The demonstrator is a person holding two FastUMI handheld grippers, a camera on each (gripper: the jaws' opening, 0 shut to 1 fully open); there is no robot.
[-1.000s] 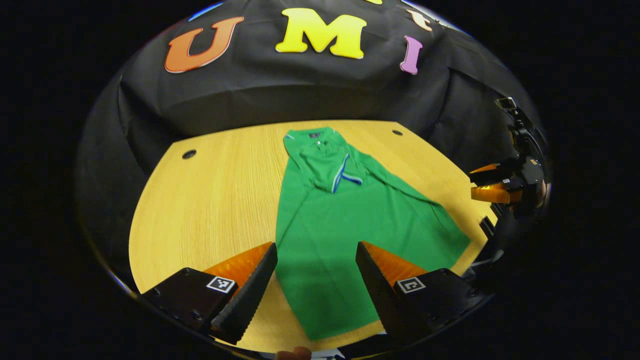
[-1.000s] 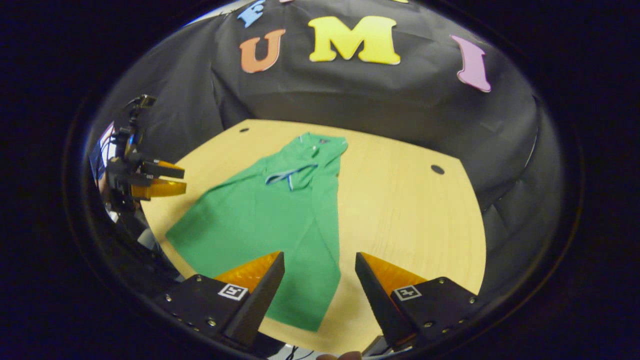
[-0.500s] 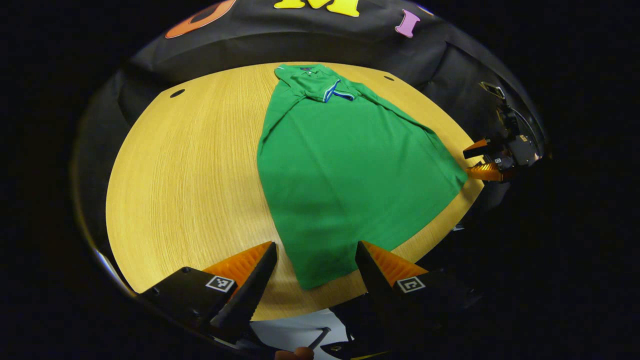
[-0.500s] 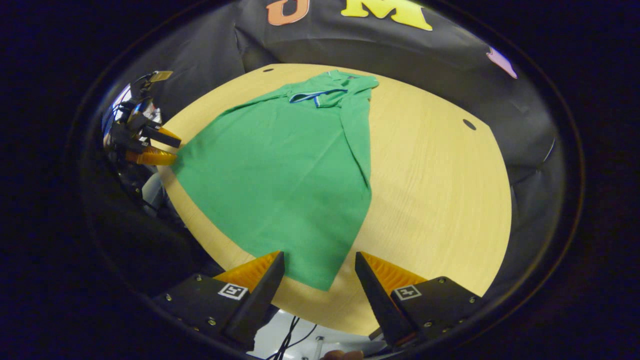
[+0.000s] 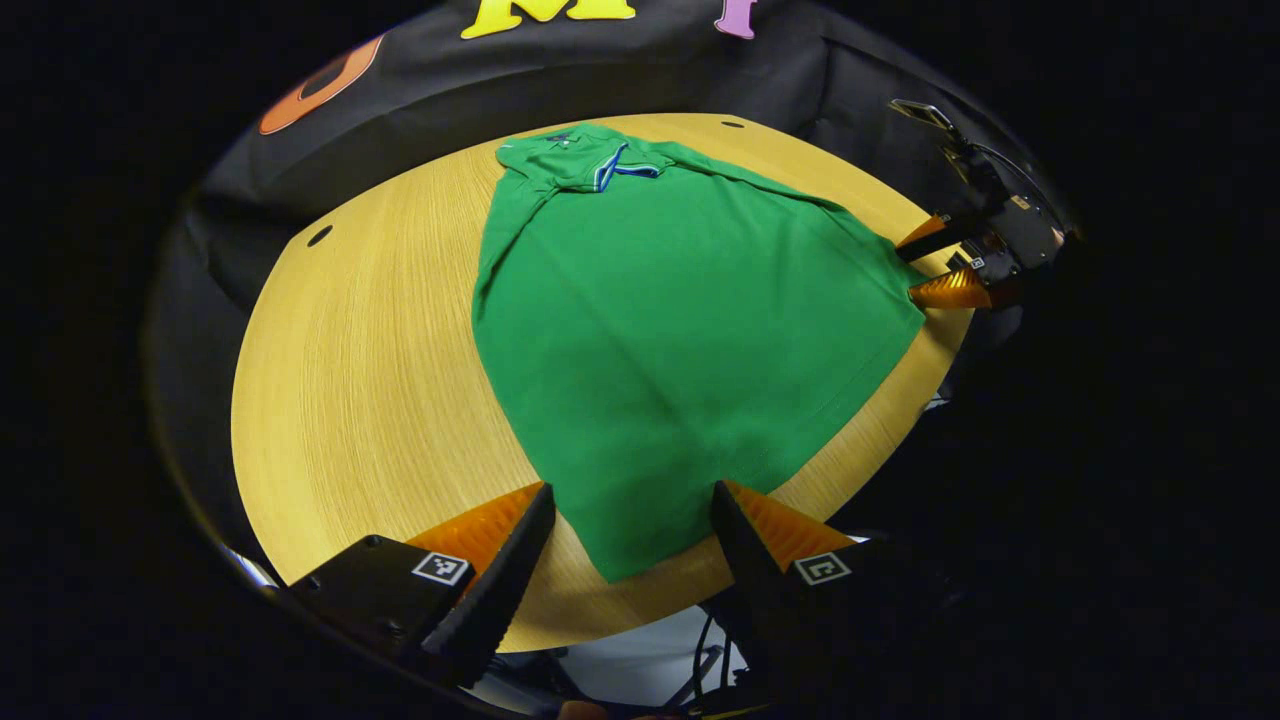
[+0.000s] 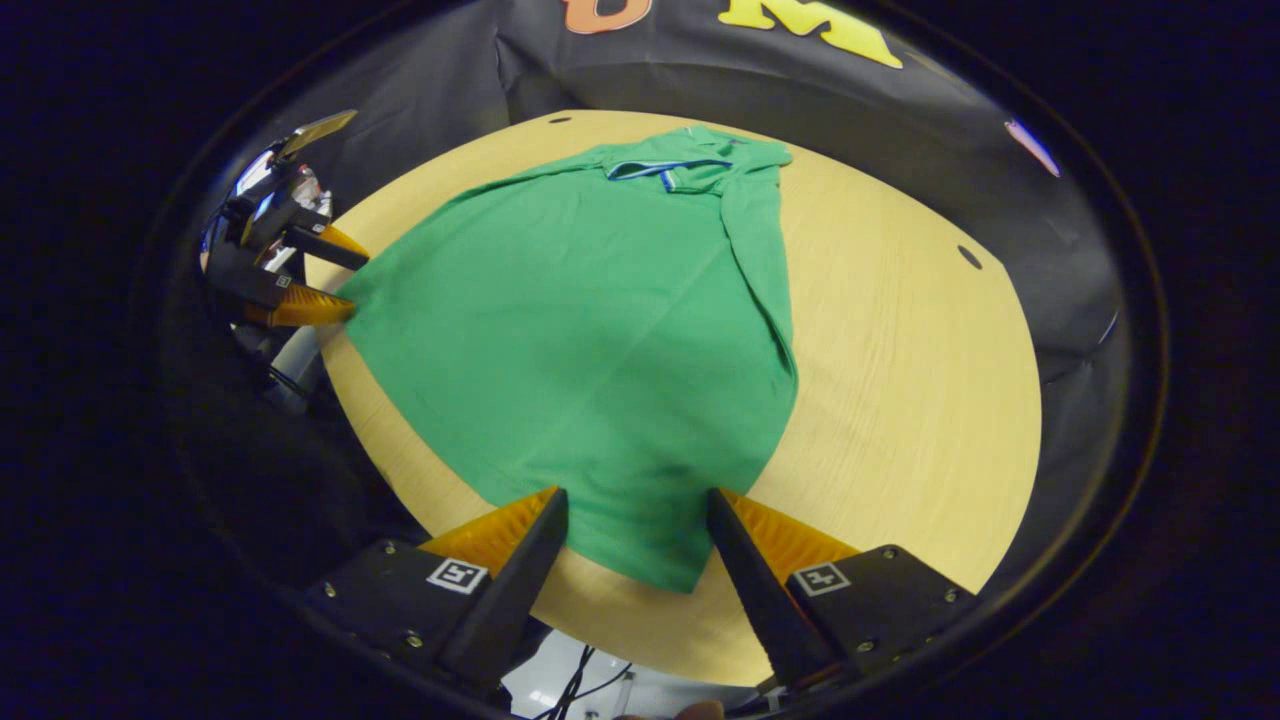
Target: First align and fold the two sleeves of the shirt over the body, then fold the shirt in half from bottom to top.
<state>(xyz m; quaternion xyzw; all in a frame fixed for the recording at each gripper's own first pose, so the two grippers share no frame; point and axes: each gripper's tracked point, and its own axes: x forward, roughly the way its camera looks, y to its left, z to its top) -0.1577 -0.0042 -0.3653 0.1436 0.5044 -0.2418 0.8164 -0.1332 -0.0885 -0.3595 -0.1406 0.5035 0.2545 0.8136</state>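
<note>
So, left gripper view first, going left to right. Bare wooden table [image 5: 350, 380] on the left, with a small dark hole [image 5: 320, 235] near its far left edge. Green shirt [image 5: 680, 310] lies flat across the middle and right of the table, collar [image 5: 560, 160] at the far end by the booth wall, sleeves folded in over the body, a blue and white sleeve trim [image 5: 620, 170] showing near the collar. Left gripper [image 5: 632, 510] sits at the near edge of the table, jaws spread wide, and the near left hem corner of the shirt lies between the two fingers; whether either finger touches the cloth, cannot tell. Farther right, the other gripper [image 5: 915, 268] is at the far hem corner, jaws apart, its tips right at the cloth edge.

Right gripper view, left to right. The left gripper [image 6: 340, 285] shows at the left table edge, jaws apart, tips at the shirt's hem corner. Shirt [image 6: 590, 320] spreads from there across the table middle, collar far away near the wall. Right gripper [image 6: 636, 515] at the bottom, jaws spread, the near hem corner of the shirt lying between the fingers and dipping toward the table edge. Bare table [image 6: 900, 380] to the right.

Writing: no readable label on the shirt. Each near gripper carries small square black-and-white marker tags [image 5: 442, 568] on top, patterns only.
</note>
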